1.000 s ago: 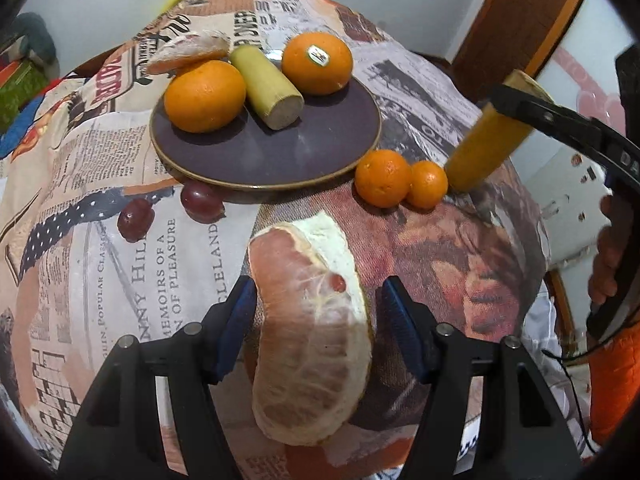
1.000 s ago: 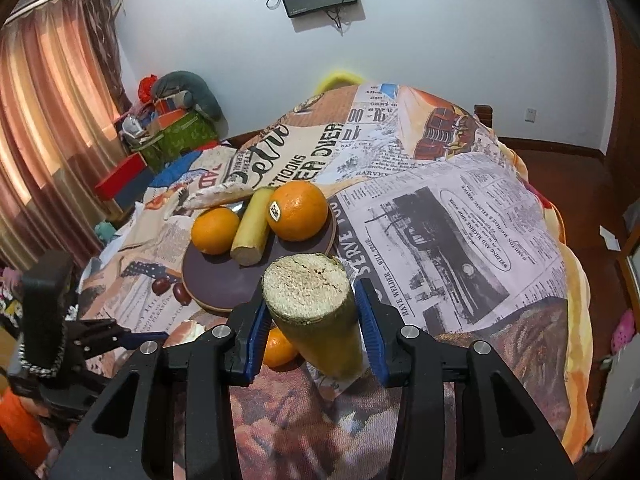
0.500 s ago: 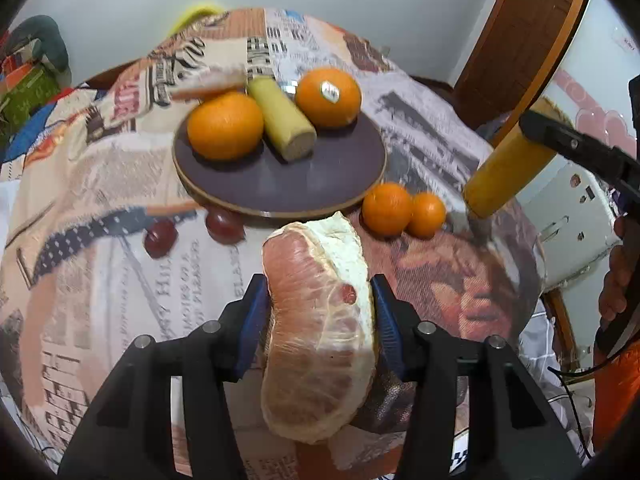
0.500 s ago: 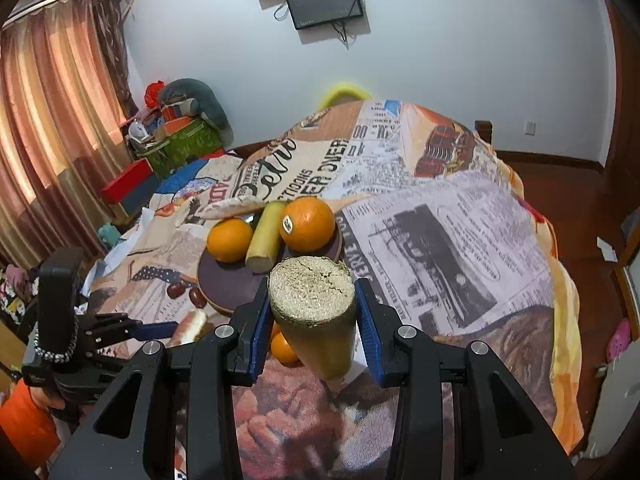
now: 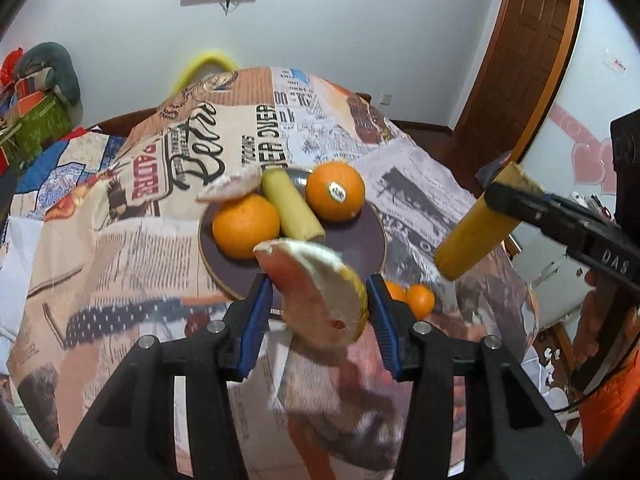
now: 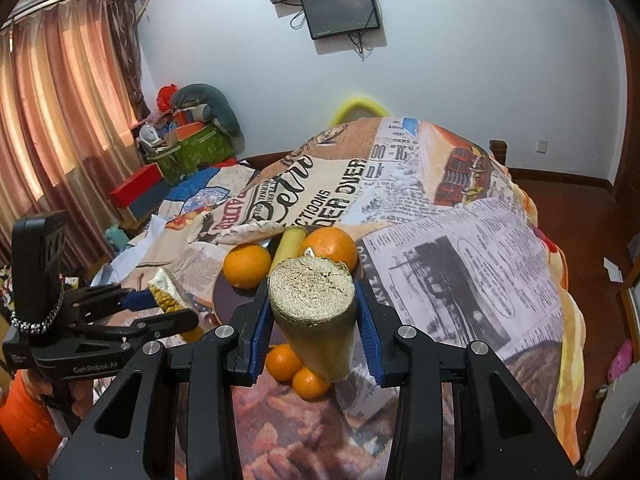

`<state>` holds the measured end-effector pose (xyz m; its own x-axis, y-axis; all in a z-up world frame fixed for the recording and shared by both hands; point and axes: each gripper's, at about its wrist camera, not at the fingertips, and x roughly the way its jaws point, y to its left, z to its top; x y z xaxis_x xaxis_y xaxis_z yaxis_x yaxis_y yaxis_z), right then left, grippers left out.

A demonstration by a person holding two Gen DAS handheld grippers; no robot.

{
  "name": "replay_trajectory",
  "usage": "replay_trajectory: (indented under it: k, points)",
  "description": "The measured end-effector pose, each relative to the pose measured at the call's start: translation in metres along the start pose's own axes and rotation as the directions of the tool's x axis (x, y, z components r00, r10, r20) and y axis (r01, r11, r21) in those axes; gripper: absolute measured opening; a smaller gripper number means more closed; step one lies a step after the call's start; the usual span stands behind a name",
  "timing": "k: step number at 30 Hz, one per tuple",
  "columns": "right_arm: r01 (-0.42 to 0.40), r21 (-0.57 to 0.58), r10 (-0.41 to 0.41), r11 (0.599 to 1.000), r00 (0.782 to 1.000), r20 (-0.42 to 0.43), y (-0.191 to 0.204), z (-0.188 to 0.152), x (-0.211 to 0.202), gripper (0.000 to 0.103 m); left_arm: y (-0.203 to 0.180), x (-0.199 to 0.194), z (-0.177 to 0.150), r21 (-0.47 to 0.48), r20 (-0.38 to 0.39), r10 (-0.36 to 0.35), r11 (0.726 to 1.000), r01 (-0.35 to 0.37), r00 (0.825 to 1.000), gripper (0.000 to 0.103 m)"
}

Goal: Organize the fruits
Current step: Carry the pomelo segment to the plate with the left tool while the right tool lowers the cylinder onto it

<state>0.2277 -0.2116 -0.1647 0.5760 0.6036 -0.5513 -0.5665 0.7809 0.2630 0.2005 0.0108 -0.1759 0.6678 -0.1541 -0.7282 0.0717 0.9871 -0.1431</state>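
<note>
A peeled pomelo segment hangs above the cloth between the blue pads of my left gripper. Its jaws are closing and press on the segment. My right gripper is shut on a yellow sugarcane piece, held upright with its fibrous cut end towards the camera. Beyond both lies a dark round plate with two oranges, a second sugarcane piece and another pomelo segment at its rear edge. Two mandarins lie on the cloth under the held sugarcane.
A newspaper-print cloth covers the round table. A dark grape lies on it left of my left gripper. A person's hand holds the right gripper at the right edge. Boxes and curtains stand at the far left.
My left gripper closed on the pomelo segment and lifted it off the cloth, tilting upward. My right gripper rose a little with the sugarcane piece.
</note>
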Motion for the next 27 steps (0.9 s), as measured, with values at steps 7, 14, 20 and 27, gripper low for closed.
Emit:
replay_trajectory:
  k: [7,14,20,27]
  points:
    - [-0.026,-0.008,0.026,1.0,1.0,-0.005,0.003,0.009,0.015,0.036,0.005,0.007,0.015,-0.007,0.019,0.008,1.0,-0.007,1.0,0.047]
    - [-0.054,-0.019,0.054,0.998,0.998,-0.031,0.006,0.014,0.039,0.036,0.015,0.022,0.027,-0.018,0.021,0.021,1.0,-0.02,1.0,0.047]
    - [-0.071,-0.039,0.068,0.997,0.995,-0.078,0.01,0.015,0.065,0.036,0.022,0.038,0.037,-0.035,0.011,0.012,0.999,-0.011,1.0,0.044]
    - [-0.093,-0.041,0.089,0.995,0.993,-0.082,0.01,0.023,0.084,0.036,0.026,0.055,0.053,-0.039,0.011,-0.002,0.999,0.003,1.0,0.022]
